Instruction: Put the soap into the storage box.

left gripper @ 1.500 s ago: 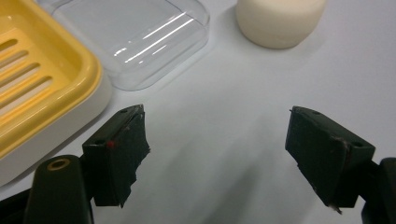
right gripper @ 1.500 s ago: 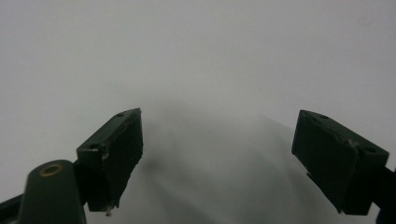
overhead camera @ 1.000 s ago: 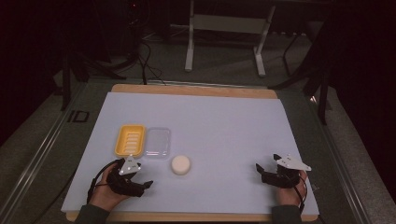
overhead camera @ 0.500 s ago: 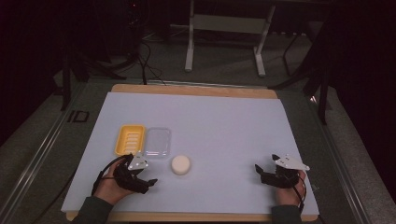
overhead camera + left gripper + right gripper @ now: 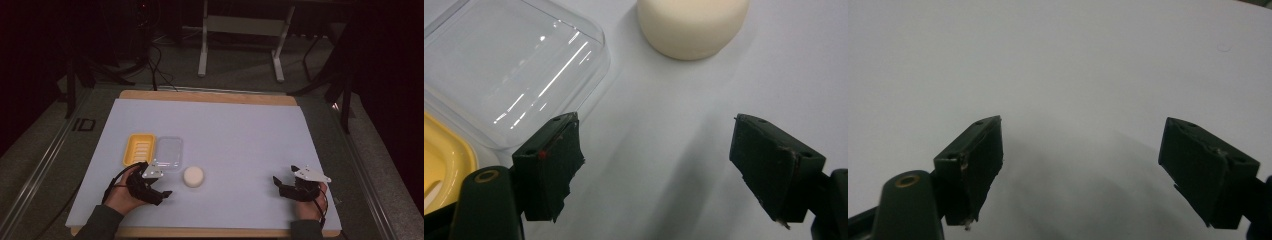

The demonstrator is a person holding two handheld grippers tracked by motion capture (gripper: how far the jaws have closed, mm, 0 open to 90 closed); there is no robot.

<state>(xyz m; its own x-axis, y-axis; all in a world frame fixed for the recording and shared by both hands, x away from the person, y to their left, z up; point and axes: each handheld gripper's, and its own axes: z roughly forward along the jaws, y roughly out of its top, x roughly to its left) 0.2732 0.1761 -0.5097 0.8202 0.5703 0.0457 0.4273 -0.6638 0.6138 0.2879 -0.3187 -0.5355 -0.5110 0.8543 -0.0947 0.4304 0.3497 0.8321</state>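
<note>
A round cream puck (image 5: 193, 176) lies on the white sheet (image 5: 235, 135), right of a clear plastic lid (image 5: 168, 152) and a yellow tray (image 5: 139, 148). My left gripper (image 5: 159, 184) is at the front left, just below the lid and left of the puck. In the left gripper view it (image 5: 656, 165) stands open over bare sheet, with the puck (image 5: 691, 22) ahead, the lid (image 5: 514, 70) to the left and the tray (image 5: 444, 160) at the edge. At the front right, my right gripper (image 5: 284, 175) (image 5: 1080, 165) is open with nothing between its jaws.
The white sheet covers a wooden table (image 5: 210, 96) whose edge shows at the back. Beyond the table are a dark floor, cables and a metal stand (image 5: 240, 30). The sheet stretches bare between the puck and the right gripper.
My left hand has shifted to the right, closer to the puck and the clear lid. The right hand has stayed put.
</note>
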